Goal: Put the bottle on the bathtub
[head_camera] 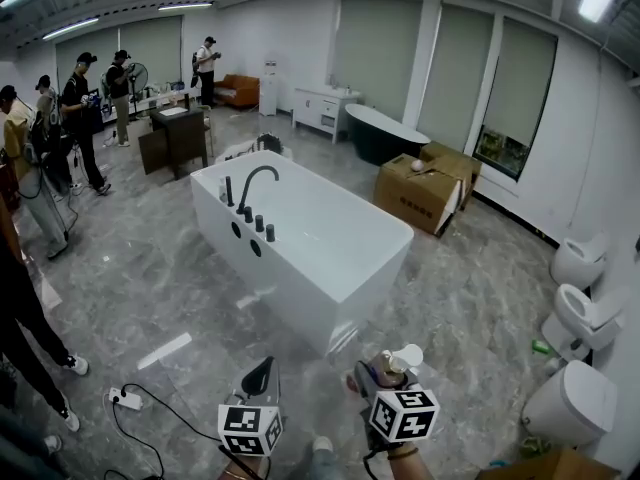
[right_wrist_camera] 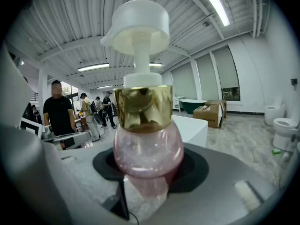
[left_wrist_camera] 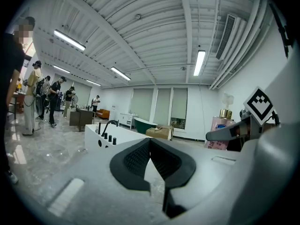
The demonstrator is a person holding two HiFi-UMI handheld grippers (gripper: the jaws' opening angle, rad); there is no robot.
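A pink pump bottle (right_wrist_camera: pixel 143 125) with a gold collar and a white pump head stands upright between the jaws of my right gripper (right_wrist_camera: pixel 149 165), which is shut on its body. In the head view the bottle (head_camera: pixel 397 364) is low in the middle, a short way in front of the near end of the white bathtub (head_camera: pixel 290 278). My left gripper (head_camera: pixel 258 378) hangs beside it on the left, shut and empty, with its pads (left_wrist_camera: pixel 140 156) pressed together. The bottle (left_wrist_camera: pixel 219 128) also shows at the right in the left gripper view.
A black faucet (head_camera: pixel 250 183) and knobs stand on the tub's left rim. Cardboard boxes (head_camera: pixel 425 188) and a dark tub (head_camera: pixel 385 133) lie beyond it. Toilets (head_camera: pixel 580 313) line the right wall. Several people (head_camera: pixel 85 108) stand at the far left. A power strip (head_camera: pixel 128 400) with its cable lies on the floor.
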